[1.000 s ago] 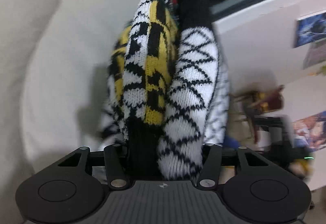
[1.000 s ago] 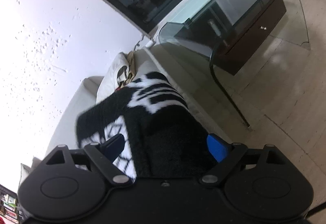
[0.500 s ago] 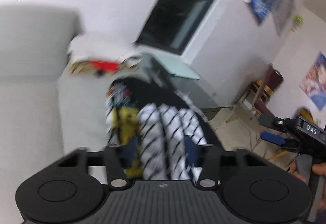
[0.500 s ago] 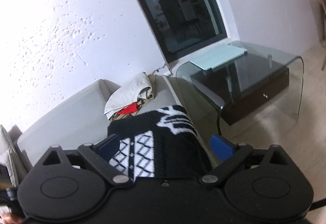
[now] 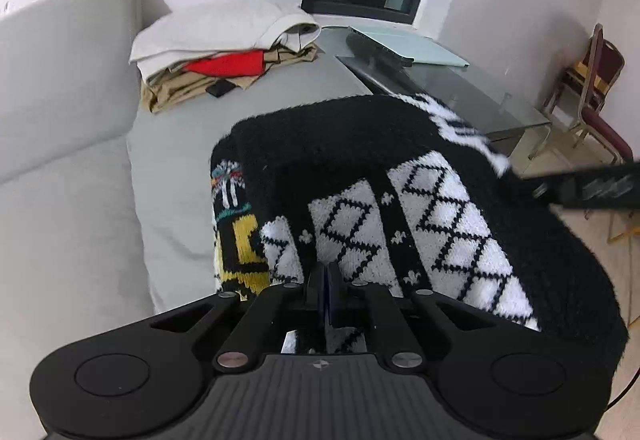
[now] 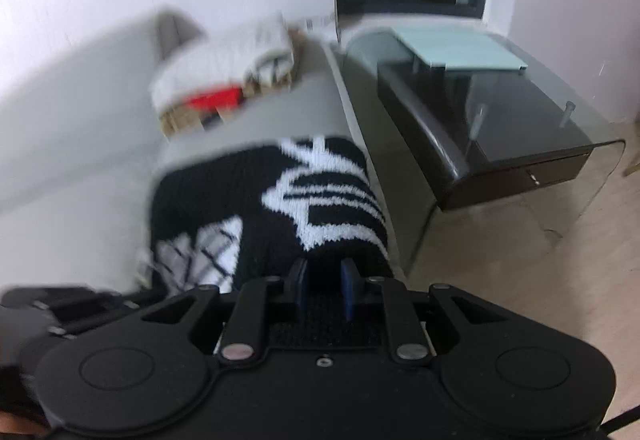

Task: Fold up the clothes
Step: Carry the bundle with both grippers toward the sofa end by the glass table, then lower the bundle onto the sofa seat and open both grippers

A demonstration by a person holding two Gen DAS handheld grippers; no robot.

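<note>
A knit sweater [image 5: 400, 167], black with white diamond panels and a yellow patch, lies bunched on the grey sofa seat [image 5: 172, 159]. My left gripper [image 5: 326, 282] is at its near edge, jaws pressed together with knit pinched at the pads and more fabric running under them. In the right wrist view the same sweater [image 6: 224, 199] shows its black part and white lettering. My right gripper [image 6: 323, 288] is closing, and black knit fills the gap between its blue pads. The right gripper's body shows as a blurred black bar [image 5: 580, 191] in the left wrist view.
A pile of folded clothes [image 5: 224, 47], white on top with red and tan below, sits at the sofa's far end against the backrest. A glass coffee table [image 6: 500, 111] stands right of the sofa on a pale floor. Chairs [image 5: 596, 79] stand by the far wall.
Both grippers went from wide open around the sweater to closed on its near edge. Both views rolled and swung, so the sofa, clothes pile and glass table now sit upright ahead.
</note>
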